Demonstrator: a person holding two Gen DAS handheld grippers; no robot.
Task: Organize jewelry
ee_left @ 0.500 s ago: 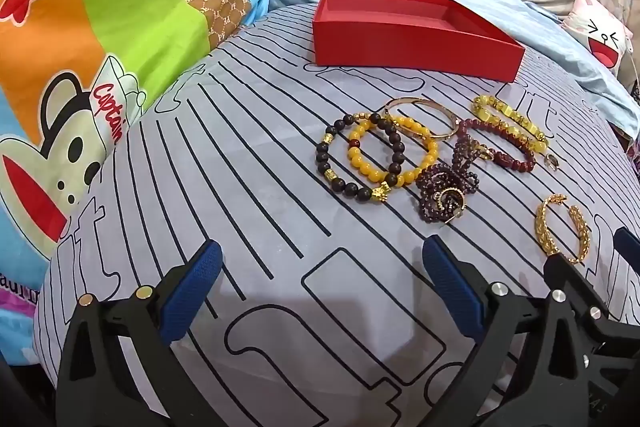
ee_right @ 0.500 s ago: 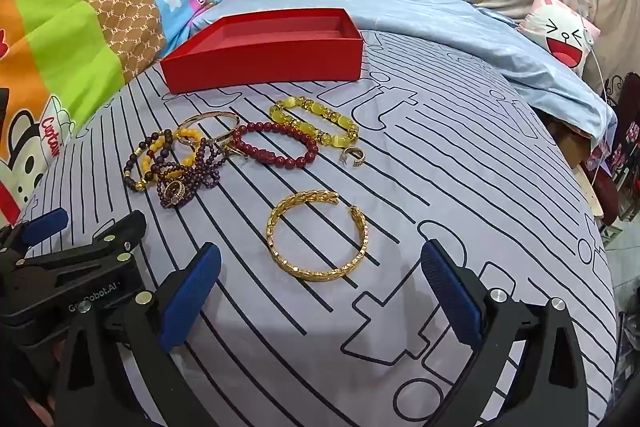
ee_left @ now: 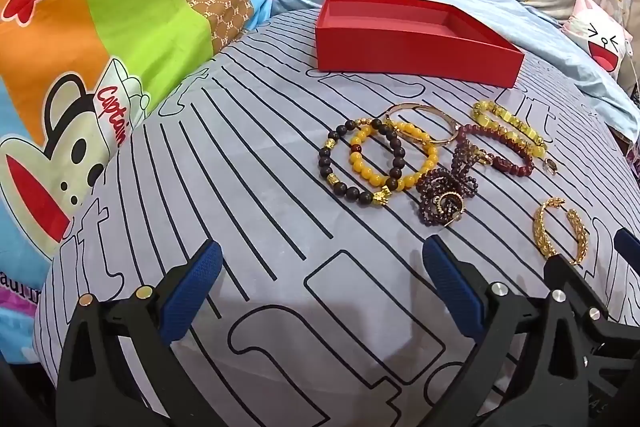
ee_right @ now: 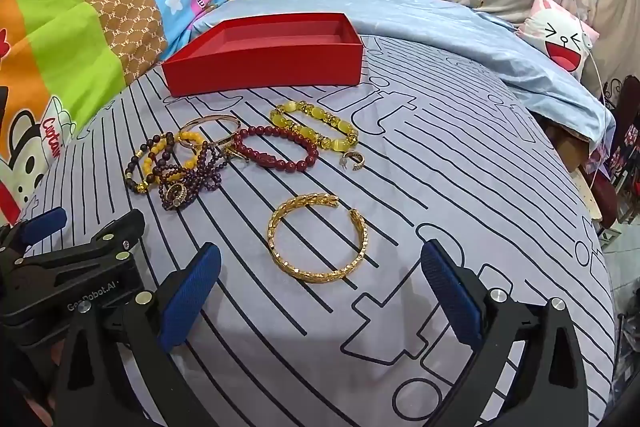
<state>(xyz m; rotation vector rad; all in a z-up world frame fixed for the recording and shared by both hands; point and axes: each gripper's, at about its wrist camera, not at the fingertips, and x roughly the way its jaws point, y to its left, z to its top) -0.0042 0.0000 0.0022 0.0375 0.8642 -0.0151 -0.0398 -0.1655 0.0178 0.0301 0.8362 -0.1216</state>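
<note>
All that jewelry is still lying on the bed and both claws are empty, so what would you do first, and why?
Probably lower the right claw over the open gold cuff bangle. It lies apart from the tangled beaded bracelets, straight ahead between the wide-open blue pads, so it looks like the easiest piece to lift into the empty red cardboard tray.

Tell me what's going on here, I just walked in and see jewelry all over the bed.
A person holds two grippers over a striped bedcover, sorting jewelry. Both the left gripper and the right gripper are open and hold nothing. The red box looks empty. The beaded bracelets lie clustered in front of it, and a gold bangle lies apart, right ahead of the right gripper.
</note>
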